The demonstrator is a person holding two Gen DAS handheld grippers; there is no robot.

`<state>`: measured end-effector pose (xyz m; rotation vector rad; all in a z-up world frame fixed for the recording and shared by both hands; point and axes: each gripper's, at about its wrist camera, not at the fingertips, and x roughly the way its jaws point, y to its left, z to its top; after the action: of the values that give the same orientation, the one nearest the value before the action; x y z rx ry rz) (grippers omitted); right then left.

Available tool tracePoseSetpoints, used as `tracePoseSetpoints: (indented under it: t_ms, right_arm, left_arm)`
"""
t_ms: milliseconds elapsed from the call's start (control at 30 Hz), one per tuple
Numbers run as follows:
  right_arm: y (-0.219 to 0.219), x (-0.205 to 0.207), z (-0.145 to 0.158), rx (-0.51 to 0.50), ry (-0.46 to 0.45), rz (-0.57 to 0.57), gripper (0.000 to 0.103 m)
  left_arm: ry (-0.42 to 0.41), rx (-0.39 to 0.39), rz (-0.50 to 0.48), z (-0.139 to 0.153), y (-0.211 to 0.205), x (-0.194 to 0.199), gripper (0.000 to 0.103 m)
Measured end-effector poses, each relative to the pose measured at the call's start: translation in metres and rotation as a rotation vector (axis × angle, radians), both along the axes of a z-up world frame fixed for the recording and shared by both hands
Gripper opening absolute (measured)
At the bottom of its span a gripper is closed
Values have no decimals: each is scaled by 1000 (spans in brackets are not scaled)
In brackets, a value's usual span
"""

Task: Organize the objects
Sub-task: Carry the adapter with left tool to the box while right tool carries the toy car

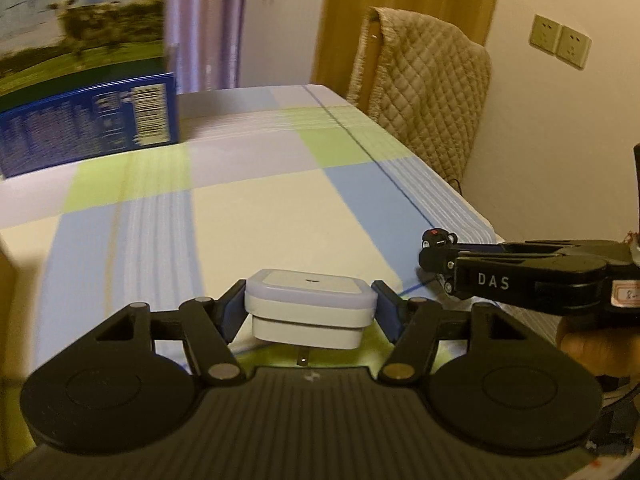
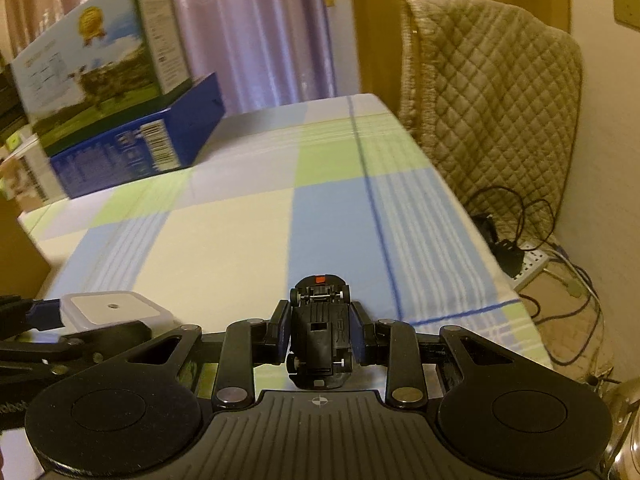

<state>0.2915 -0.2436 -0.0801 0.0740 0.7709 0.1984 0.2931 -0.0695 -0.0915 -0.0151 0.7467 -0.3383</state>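
Note:
My left gripper [image 1: 310,312] is shut on a white plug-in night light [image 1: 310,300], its metal prong pointing back toward the camera, held above the near part of the checked tablecloth [image 1: 240,208]. My right gripper [image 2: 320,330] is shut on a small black toy car [image 2: 320,336], held belly-up with its wheels showing, above the table's near right edge. In the left wrist view the right gripper [image 1: 430,258] comes in from the right with the car [image 1: 438,248] at its tip. In the right wrist view the night light [image 2: 112,308] shows at the left.
A blue box [image 2: 136,144] with a green-and-white carton [image 2: 100,60] stacked on it stands at the table's far left. A chair with a quilted beige cover [image 2: 492,92] stands at the right side. A power strip and cables [image 2: 532,260] lie on the floor beyond the table's right edge.

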Motion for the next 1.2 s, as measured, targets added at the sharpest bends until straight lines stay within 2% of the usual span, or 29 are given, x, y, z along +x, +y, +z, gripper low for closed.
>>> tracePoseSetpoints:
  t_ms: [167,367,867,1200]
  right_arm:
    - [8,-27,14,1,1,29,27]
    - [22,-84,34,19,-3,44,27]
    - [63,-240,107,39,-27,71,27]
    - [82,-299,137,40,-58,136,27]
  left_arm:
    - [3,-3,65,14,24,-32,61]
    - [-1,2,108,40,43,-78,61]
    - [-49,11,125,117,71,-208,61]
    - [-75,29,154,140,95,-282,61]
